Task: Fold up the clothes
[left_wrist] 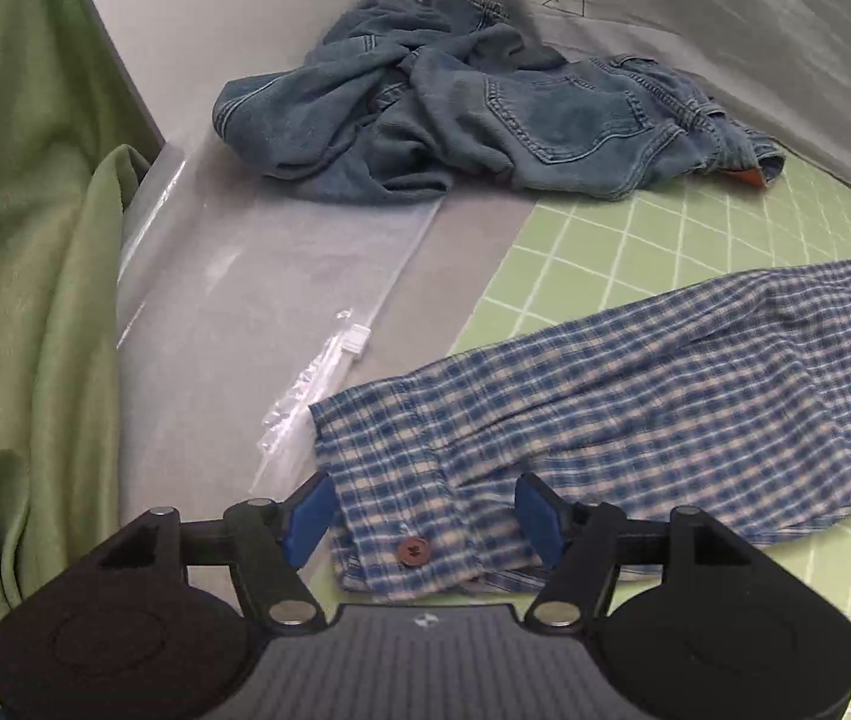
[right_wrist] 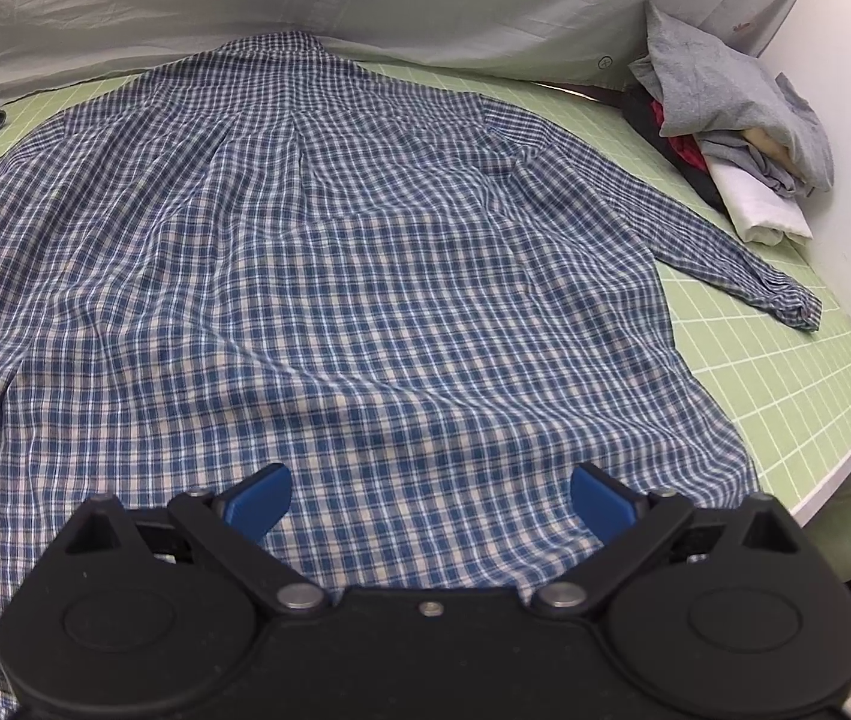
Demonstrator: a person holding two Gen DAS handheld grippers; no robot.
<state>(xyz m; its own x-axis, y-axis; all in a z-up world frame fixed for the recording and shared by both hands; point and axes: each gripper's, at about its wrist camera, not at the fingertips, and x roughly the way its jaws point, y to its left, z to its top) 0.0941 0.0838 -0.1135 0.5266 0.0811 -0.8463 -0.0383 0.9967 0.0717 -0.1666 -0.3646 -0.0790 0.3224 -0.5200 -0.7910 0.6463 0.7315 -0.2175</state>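
A blue-and-white checked shirt (right_wrist: 329, 252) lies spread back-up on the green grid mat (right_wrist: 773, 348), collar at the far side, right sleeve (right_wrist: 725, 252) stretched toward the right. My right gripper (right_wrist: 430, 501) is open, its blue pads over the shirt's near hem. In the left wrist view the shirt's left sleeve (left_wrist: 635, 384) lies across the mat, and its cuff with a brown button (left_wrist: 413, 551) sits between the blue pads of my left gripper (left_wrist: 422, 519), which is open around it.
Crumpled blue jeans (left_wrist: 461, 114) lie at the far side by a grey printed sheet (left_wrist: 725, 12). A clear plastic bag (left_wrist: 305, 384) lies left of the cuff. Green fabric (left_wrist: 17, 300) hangs at left. A pile of grey and white clothes (right_wrist: 737, 138) sits at the right, near the mat's edge (right_wrist: 845, 468).
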